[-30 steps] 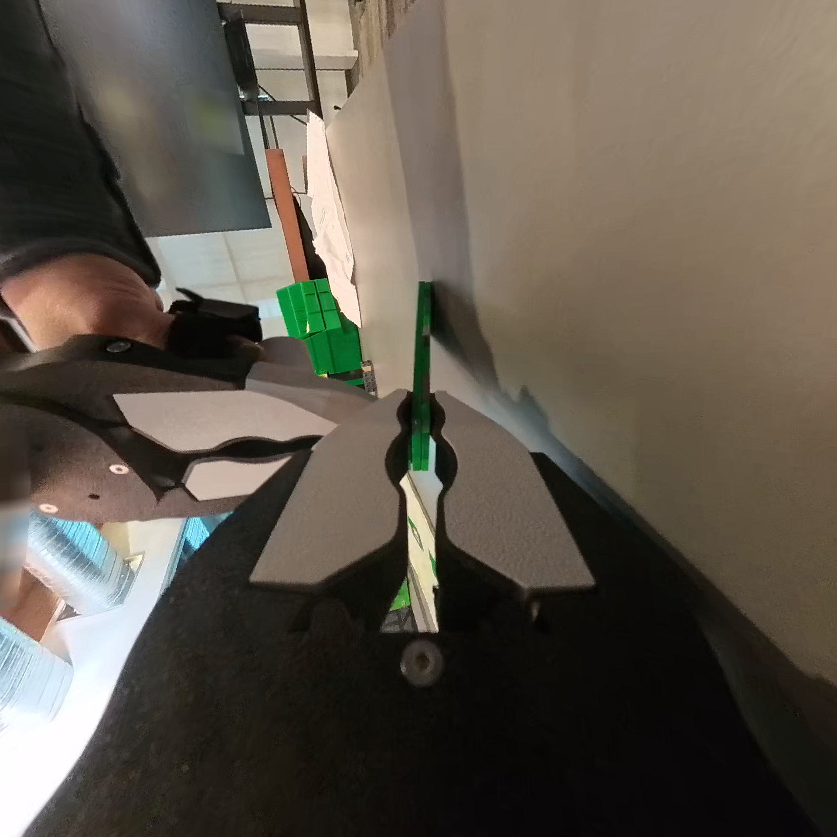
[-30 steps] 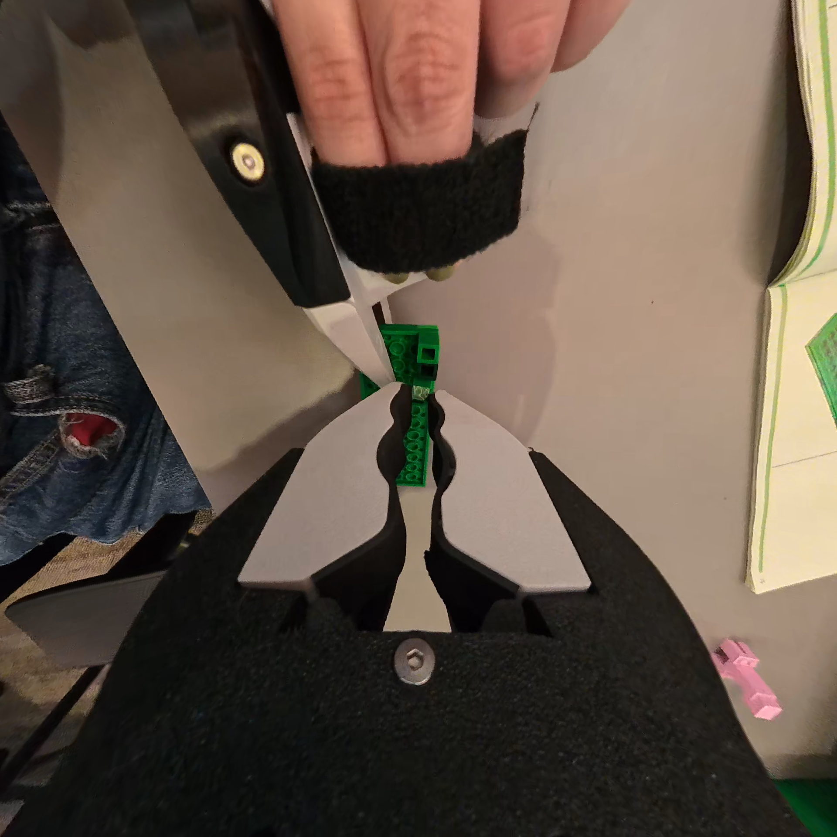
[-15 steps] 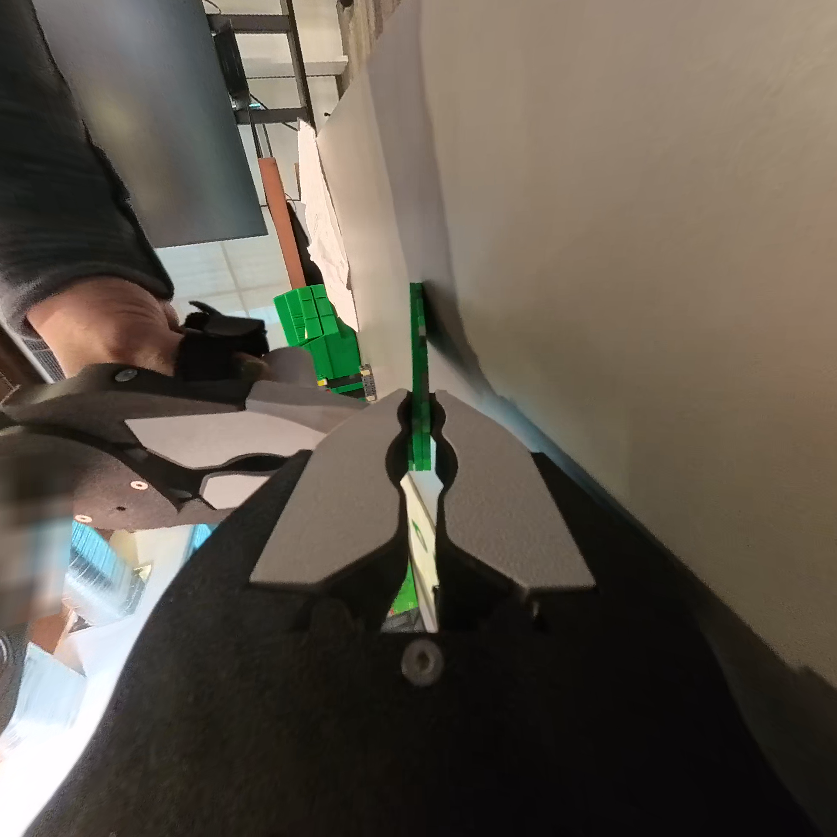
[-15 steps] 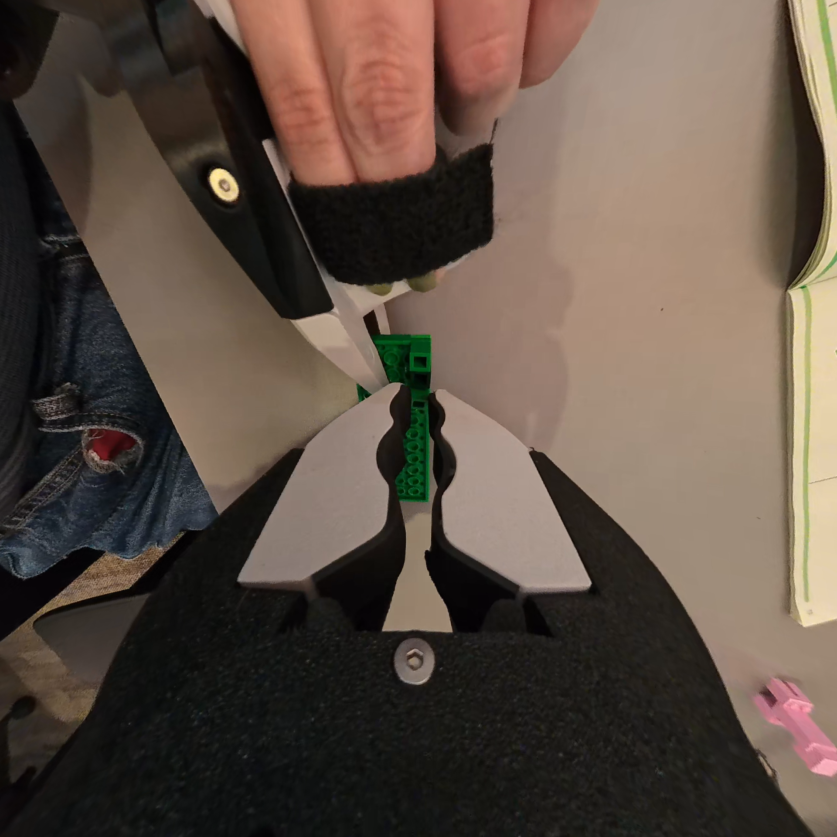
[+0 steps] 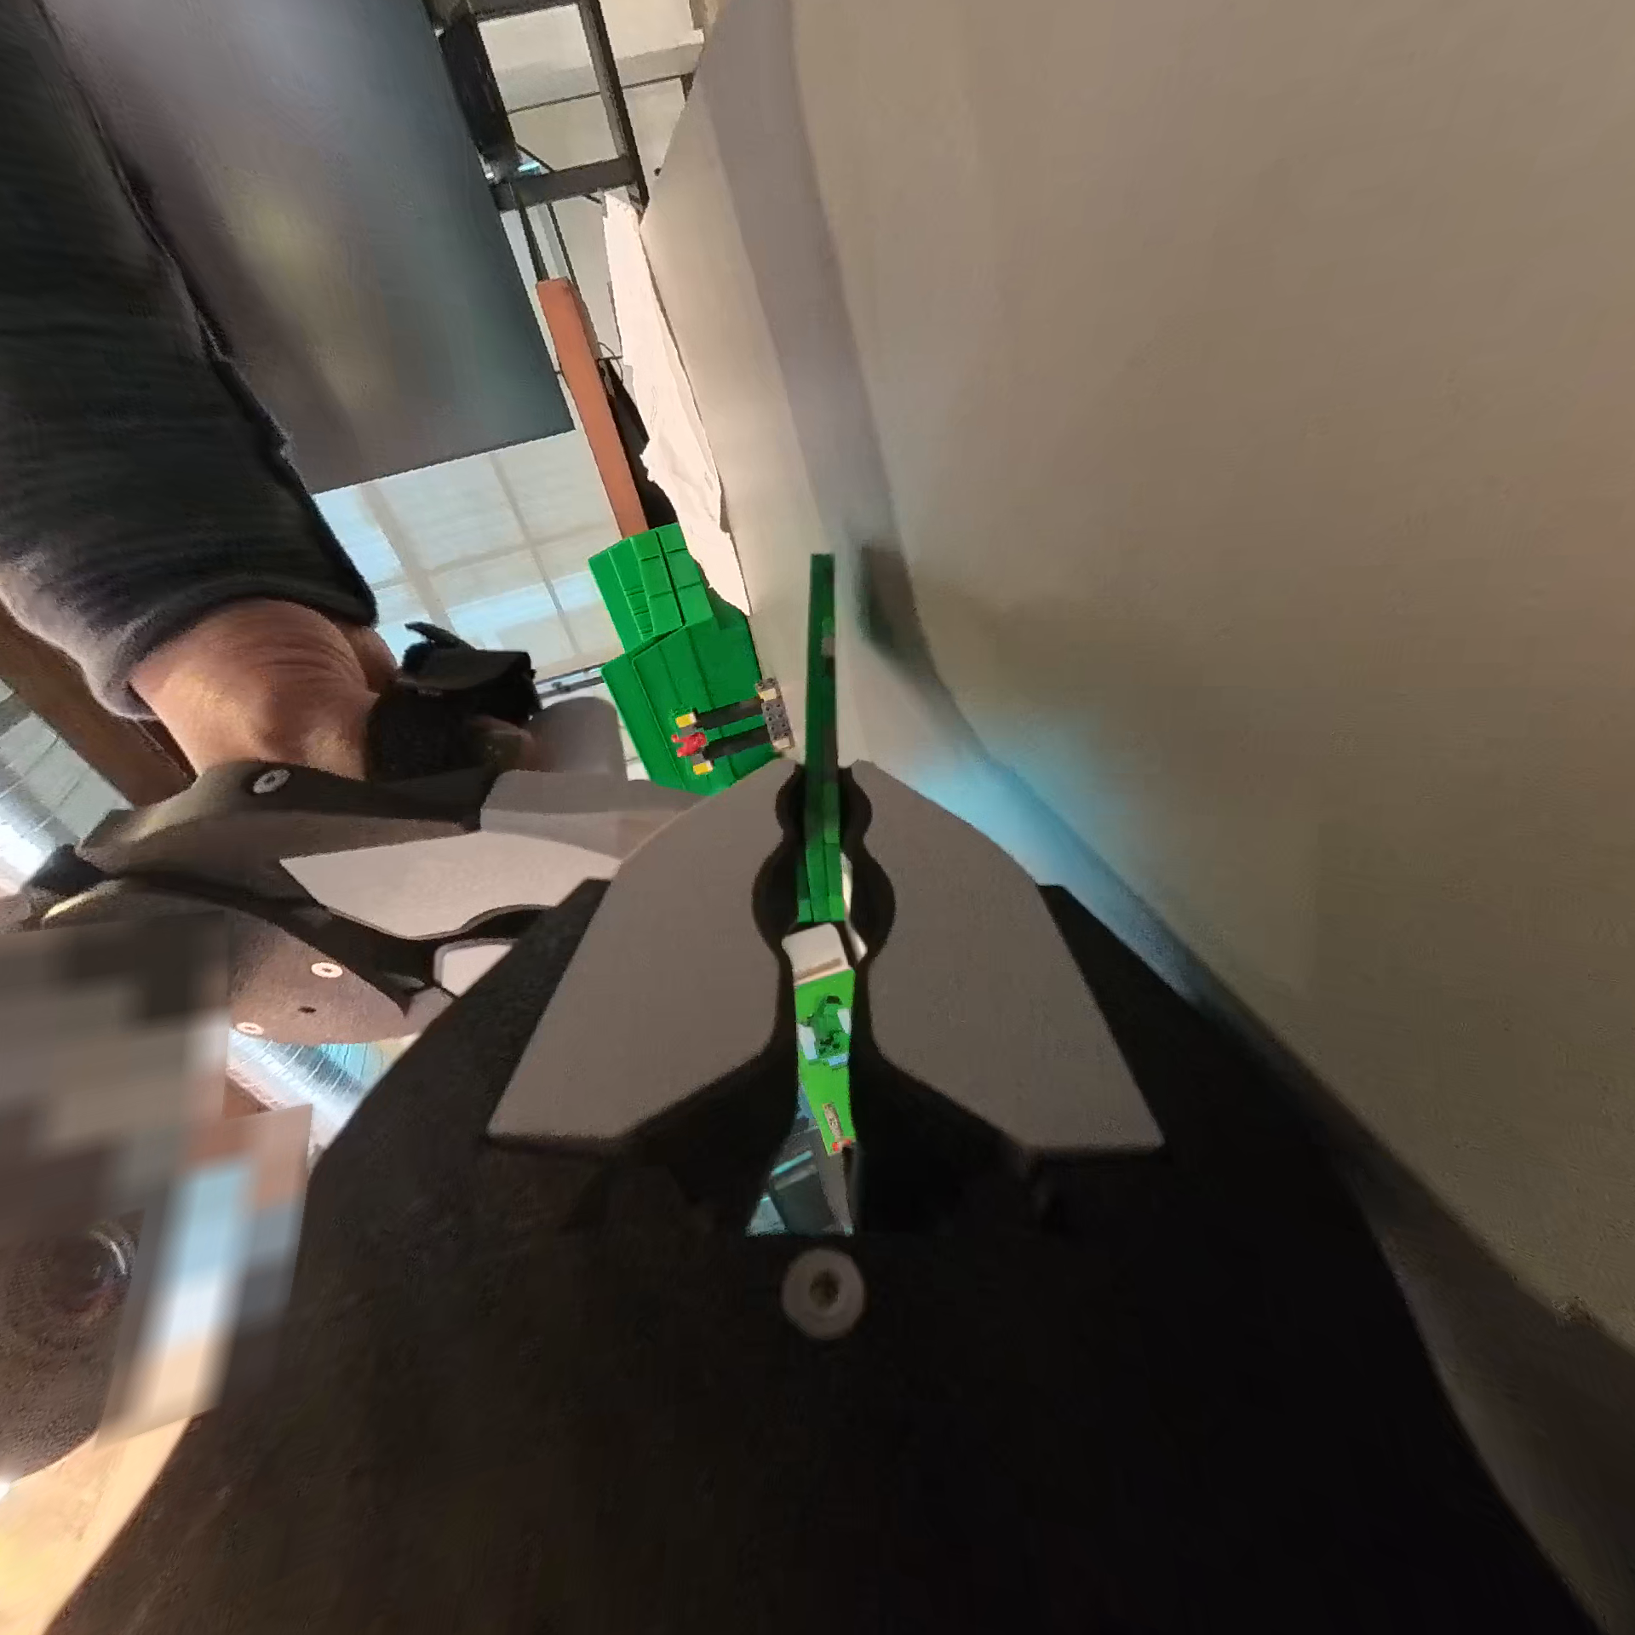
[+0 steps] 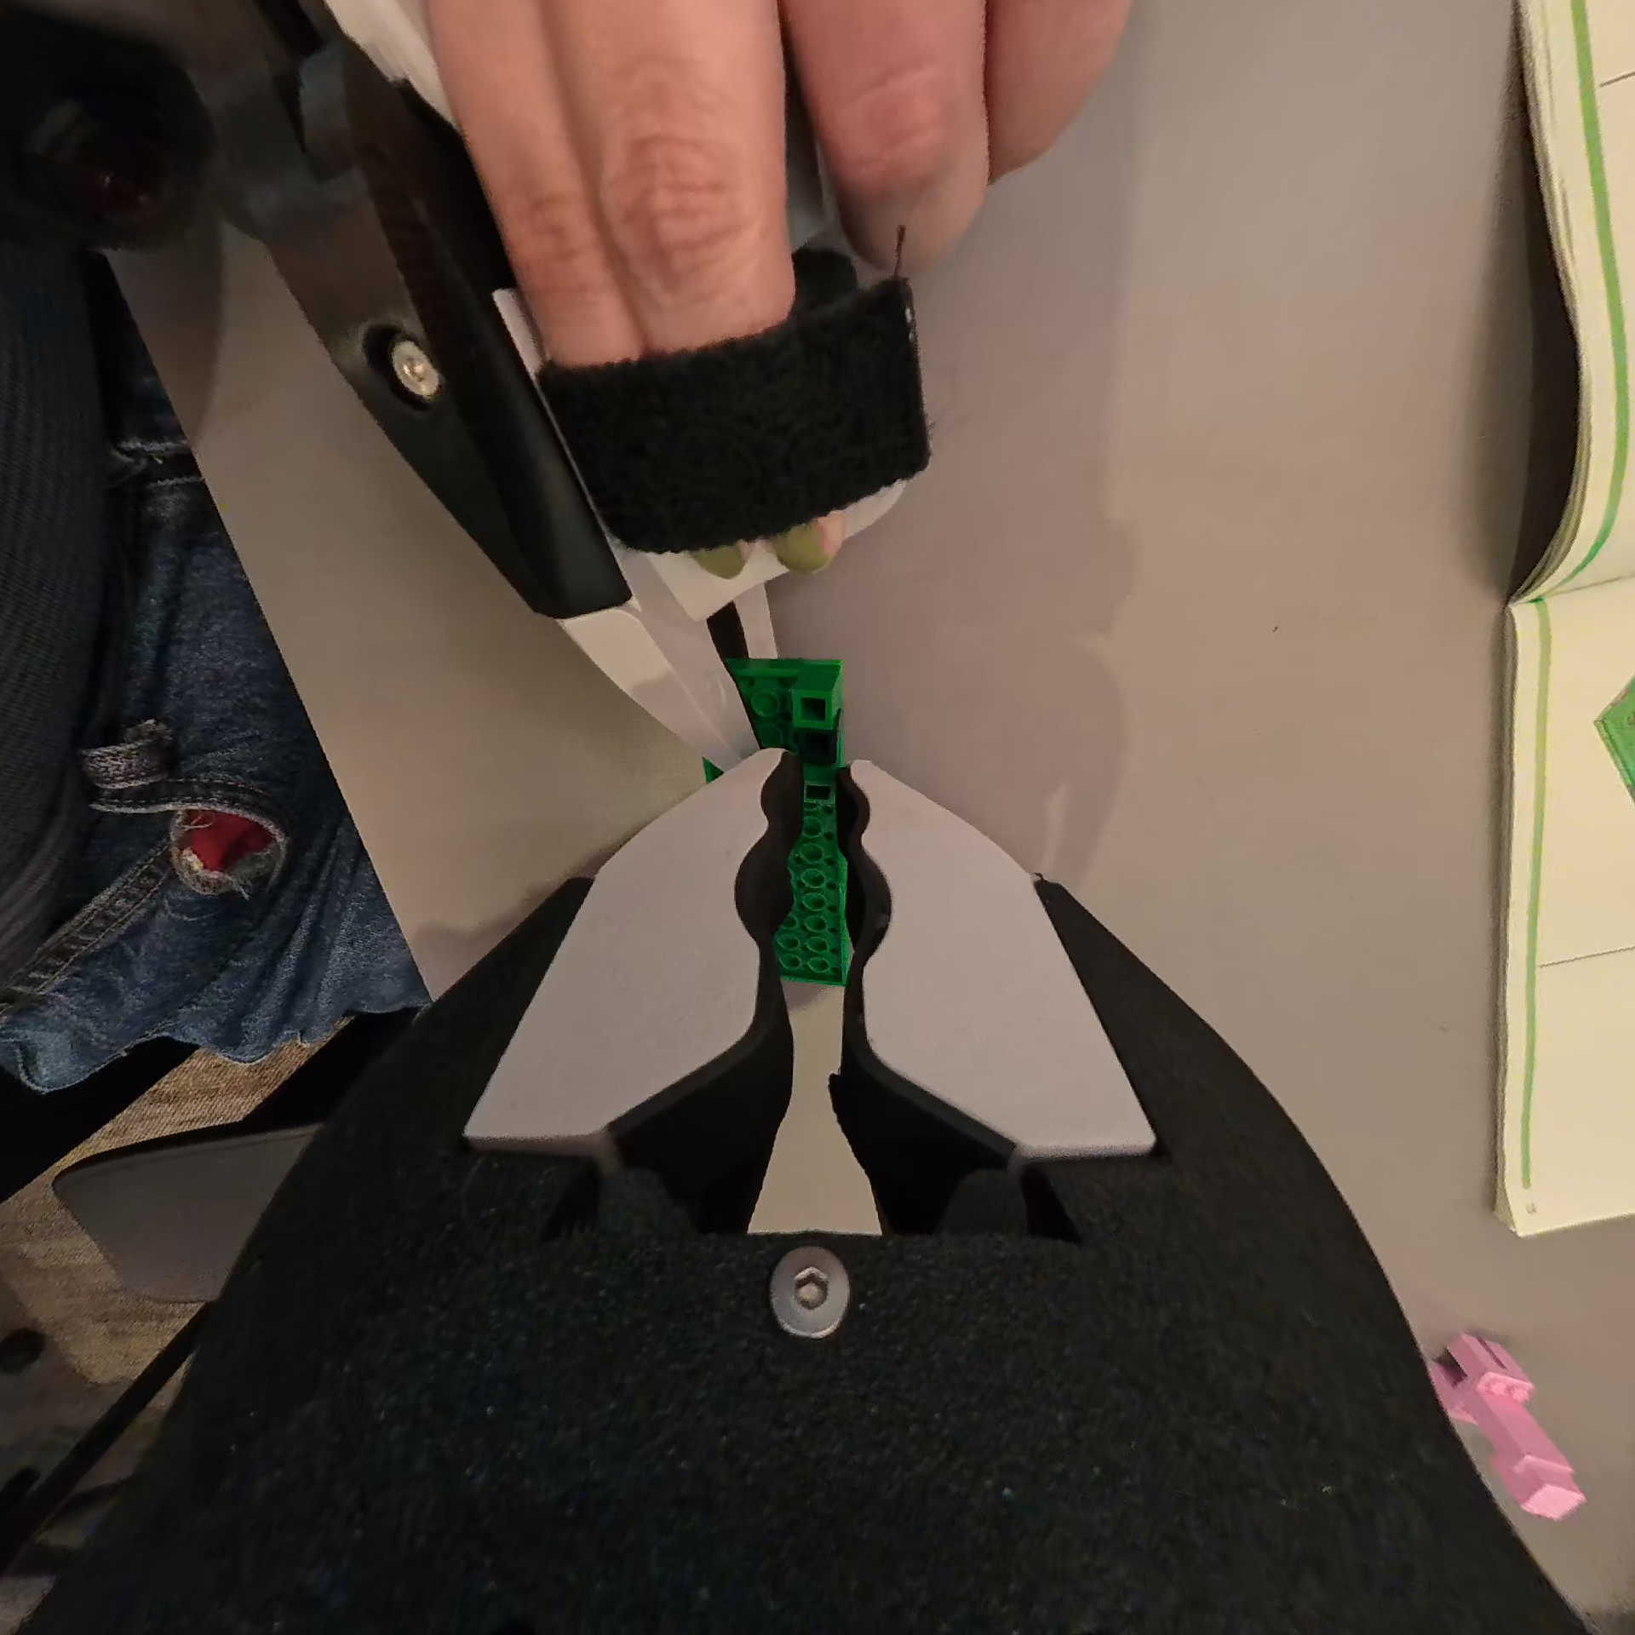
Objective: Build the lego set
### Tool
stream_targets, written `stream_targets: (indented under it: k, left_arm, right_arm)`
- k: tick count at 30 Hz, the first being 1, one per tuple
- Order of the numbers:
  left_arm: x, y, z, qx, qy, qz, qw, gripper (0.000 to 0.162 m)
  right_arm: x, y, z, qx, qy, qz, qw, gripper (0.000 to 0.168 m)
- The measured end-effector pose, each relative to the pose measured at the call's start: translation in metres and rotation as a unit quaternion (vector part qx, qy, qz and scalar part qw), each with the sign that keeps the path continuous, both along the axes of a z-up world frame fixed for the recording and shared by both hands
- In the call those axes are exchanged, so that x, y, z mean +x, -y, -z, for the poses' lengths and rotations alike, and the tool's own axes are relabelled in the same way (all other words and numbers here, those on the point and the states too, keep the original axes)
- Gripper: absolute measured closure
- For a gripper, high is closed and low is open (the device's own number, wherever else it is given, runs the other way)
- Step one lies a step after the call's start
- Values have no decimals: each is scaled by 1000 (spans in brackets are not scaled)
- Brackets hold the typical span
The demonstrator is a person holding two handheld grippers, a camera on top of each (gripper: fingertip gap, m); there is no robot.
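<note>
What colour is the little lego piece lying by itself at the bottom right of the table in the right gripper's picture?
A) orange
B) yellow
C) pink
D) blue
C: the loose lego piece near the bottom right corner of the grey table is plainly pink, lying apart from the green plate held in the right gripper.

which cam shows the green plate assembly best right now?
Right wrist view: the green plate assembly shows its underside face with tubes, pinched in the right hand-held gripper. Left wrist view shows it only edge-on, a thin strip in the left hand-held gripper.
</note>
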State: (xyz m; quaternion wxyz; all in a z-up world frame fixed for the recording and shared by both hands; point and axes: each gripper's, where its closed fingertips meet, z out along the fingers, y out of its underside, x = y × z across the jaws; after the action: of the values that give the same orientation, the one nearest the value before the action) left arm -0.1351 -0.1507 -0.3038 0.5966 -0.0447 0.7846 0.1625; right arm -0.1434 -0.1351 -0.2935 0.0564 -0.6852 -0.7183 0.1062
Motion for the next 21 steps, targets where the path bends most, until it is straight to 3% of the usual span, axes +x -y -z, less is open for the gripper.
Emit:
stream_targets:
  k: [1, 21]
  left_arm:
    - [0, -1, -1, -1, 4, -3, 1000, 156]
    - [1, 1, -7, 23, 18, -3, 1000, 156]
  right_arm:
    - [0, -1, -1, 5, 0, 1, 1000, 161]
    - [-2, 2, -8, 79, 34, -52, 995, 162]
